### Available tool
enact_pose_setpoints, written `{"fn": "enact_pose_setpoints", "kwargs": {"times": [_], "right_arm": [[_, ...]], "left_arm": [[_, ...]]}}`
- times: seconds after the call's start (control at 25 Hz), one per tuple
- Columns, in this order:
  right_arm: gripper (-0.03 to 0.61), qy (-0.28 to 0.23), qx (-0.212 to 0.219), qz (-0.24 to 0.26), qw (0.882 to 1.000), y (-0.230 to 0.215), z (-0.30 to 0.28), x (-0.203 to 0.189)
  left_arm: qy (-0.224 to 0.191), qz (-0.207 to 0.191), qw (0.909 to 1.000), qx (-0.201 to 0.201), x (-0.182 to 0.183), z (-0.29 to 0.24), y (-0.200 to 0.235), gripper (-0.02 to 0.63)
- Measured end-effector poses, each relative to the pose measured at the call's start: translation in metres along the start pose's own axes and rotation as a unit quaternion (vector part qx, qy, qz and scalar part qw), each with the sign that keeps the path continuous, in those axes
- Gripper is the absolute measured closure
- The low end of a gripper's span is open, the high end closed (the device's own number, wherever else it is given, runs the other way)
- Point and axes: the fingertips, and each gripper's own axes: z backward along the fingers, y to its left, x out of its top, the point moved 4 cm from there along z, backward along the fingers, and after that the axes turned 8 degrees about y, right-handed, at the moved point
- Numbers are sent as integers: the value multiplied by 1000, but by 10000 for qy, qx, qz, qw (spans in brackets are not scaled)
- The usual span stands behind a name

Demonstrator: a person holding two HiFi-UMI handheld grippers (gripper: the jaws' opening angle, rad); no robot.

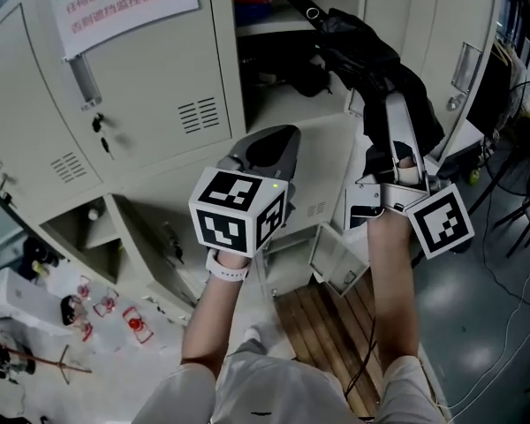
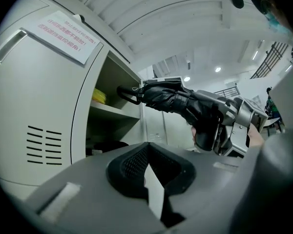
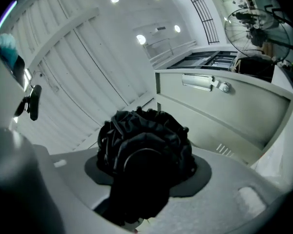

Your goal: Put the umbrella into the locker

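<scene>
Right tongs clench the umbrella (only fabric in their view); left tongs closed, empty.

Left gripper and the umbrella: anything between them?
Nothing. In the left gripper view, only open air separates the left gripper from the umbrella, which the right gripper holds toward the open locker.

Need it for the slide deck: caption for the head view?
Right gripper holds folded black umbrella up at the open locker; left gripper empty alongside.

Paper notice upper left — wooden slats below — fan far right.
</scene>
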Motion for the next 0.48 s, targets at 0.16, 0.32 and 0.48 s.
{"fn": "enact_pose_setpoints", "kwargs": {"times": [0.16,0.32,0.48], "right_arm": [[316,5,-111,282,9995,-3,-25,6],[316,66,-315,628,9975,-9,-50,13],[316,280,-550,1054,9925,-14,-82,21]], "left_arm": [[-64,-59,9999,55,13,-8,9,595],[-128,-141,9998,61,26,-13,14,595],[-174,-128,9998,17,36,-19,22,595]]}}
